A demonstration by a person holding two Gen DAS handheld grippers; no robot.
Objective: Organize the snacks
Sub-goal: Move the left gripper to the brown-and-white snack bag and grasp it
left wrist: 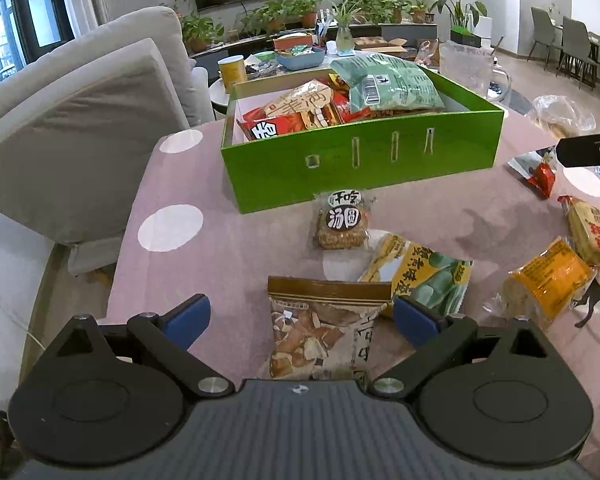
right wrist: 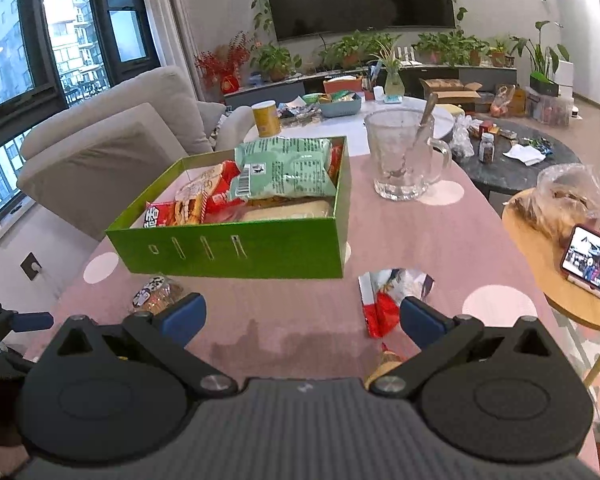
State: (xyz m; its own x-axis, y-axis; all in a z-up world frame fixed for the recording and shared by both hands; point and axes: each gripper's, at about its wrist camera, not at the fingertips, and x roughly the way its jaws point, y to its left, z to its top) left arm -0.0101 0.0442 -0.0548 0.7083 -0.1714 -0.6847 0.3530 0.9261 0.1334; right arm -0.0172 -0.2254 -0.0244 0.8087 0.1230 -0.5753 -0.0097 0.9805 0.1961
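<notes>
The left gripper (left wrist: 301, 318) stands wide open and holds nothing. The brown pouch (left wrist: 320, 332) lies flat on the desk (left wrist: 236, 248) directly ahead of it, between the two blue pads but touching neither, with its sealed top edge farthest from the gripper and its long axis running straight away along the fingers. The green box (left wrist: 360, 160), already part filled with snacks, sits further ahead along the same line, so I judge the pouch to be the left hand's next pick.

The right gripper (right wrist: 302, 318) is also open and empty. A red-and-silver wrapper (right wrist: 384, 300) lies just ahead of its right pad, off to that side rather than centred, so this hand would need to shift right before closing.
</notes>
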